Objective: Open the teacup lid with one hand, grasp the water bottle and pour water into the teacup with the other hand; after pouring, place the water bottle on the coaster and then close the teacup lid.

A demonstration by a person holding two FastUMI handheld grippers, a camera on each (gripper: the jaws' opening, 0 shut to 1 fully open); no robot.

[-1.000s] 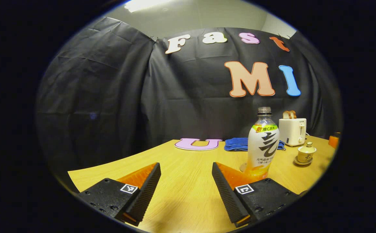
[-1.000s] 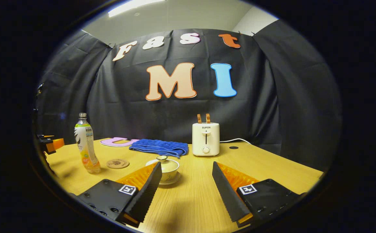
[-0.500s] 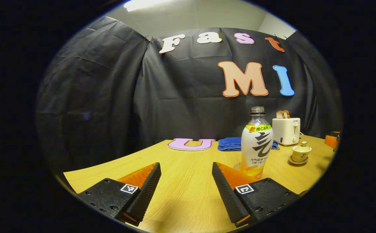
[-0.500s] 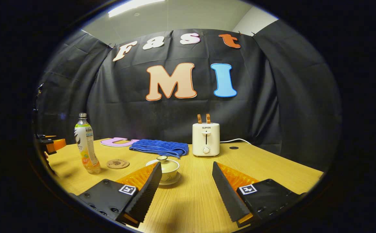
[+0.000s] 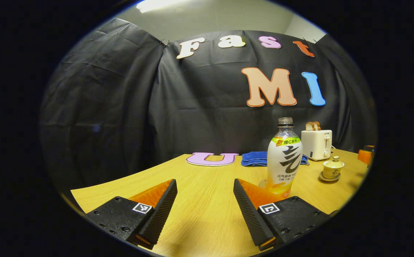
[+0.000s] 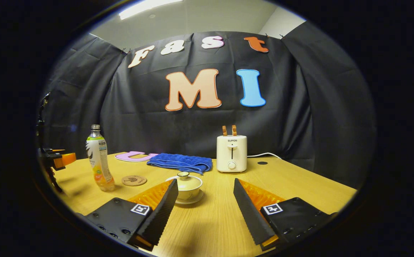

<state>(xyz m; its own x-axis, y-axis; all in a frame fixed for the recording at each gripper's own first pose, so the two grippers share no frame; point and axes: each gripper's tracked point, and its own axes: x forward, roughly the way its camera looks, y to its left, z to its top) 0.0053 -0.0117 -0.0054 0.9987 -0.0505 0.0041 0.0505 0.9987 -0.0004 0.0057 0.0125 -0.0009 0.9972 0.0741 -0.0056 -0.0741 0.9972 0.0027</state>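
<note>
Wooden tabletop carrying every object of the task, with both grippers poised over its near edge before any contact. The right gripper has its fingers spread wide and empty, the lidded teacup standing just ahead of its left finger; the left gripper is likewise wide open and holds nothing, with the water bottle just beyond its right finger. The step in hand is judged to be the approach: the right gripper should centre on the small knob of the lid, descend with its fingers either side of it and close gently, then lift straight up so the cup is not dragged on its saucer; the left gripper should swing until the bottle sits between its fingers and grip the labelled body, keeping it upright. Going by size: the bottle is tall, clear plastic with a white wrap label, uncapped, holding a little yellowish liquid at its base, and stands toward the left edge of the tabletop in the right gripper view. The teacup is pale cream, squat, lid still on, near the middle of the tabletop. The round brown coaster lies flat between bottle and cup, apart from both. A toaster and a blue cloth sit along the far edge.
</note>
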